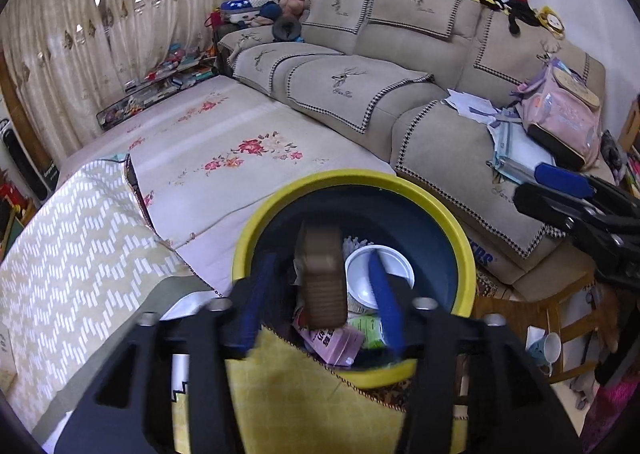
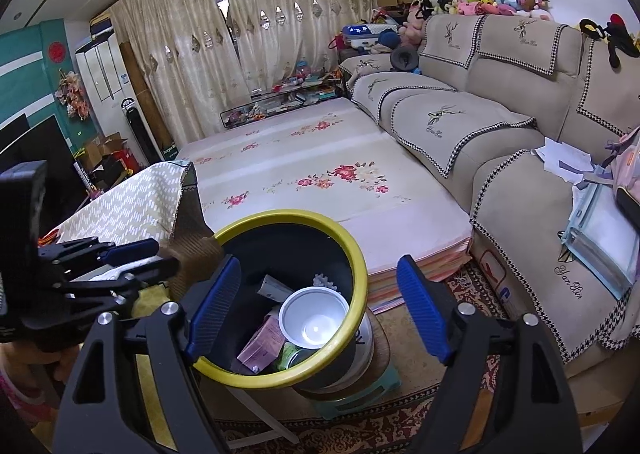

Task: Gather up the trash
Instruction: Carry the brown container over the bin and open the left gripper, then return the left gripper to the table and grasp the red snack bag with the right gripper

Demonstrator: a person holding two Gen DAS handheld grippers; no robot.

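A dark bin with a yellow rim (image 1: 460, 238) (image 2: 356, 254) holds a white cup (image 1: 380, 270) (image 2: 316, 314), a pink packet (image 1: 336, 342) (image 2: 264, 346) and other wrappers. My left gripper (image 1: 320, 294) is over the bin with its fingers spread. A brown ridged cardboard piece (image 1: 322, 278) (image 2: 192, 258) lies between the fingers, blurred; whether the fingers touch it I cannot tell. My right gripper (image 2: 320, 310) is open and empty, just above the bin's near right side.
A beige sofa (image 1: 360, 94) (image 2: 500, 134) with papers and a pink backpack (image 1: 560, 114) stands to the right. A floral mat (image 1: 224, 150) (image 2: 320, 174) lies behind the bin. A patterned cloth (image 1: 80, 238) covers furniture at the left. A mug (image 1: 546, 350) sits low right.
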